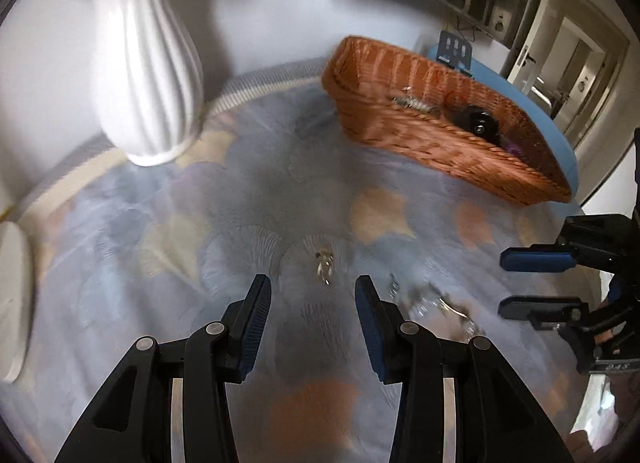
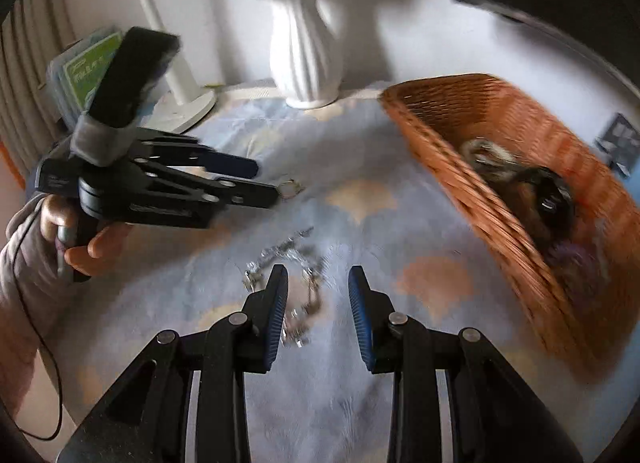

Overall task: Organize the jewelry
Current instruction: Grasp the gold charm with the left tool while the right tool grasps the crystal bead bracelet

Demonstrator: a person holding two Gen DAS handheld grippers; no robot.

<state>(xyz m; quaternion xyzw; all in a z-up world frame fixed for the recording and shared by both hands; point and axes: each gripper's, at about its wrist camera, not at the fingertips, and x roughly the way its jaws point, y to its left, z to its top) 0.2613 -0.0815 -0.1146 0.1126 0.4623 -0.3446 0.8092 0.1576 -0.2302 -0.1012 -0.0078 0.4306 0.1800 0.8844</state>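
The left claw point(image 1: 312, 295) is released and holds nothing; a small ring point(image 1: 325, 263) lies on the bench cloth point(image 1: 160, 247) just ahead of its tips. The right claw point(image 2: 318, 295) is also released, over a chain point(image 2: 296, 259). The basket point(image 2: 500, 199) is nearby. The ring could slide away if a finger pushes it. Blur hides what kind of jewelry lies in the basket.

Left tool point(image 1: 313, 303), right tool point(image 2: 318, 313) spread (both empty).
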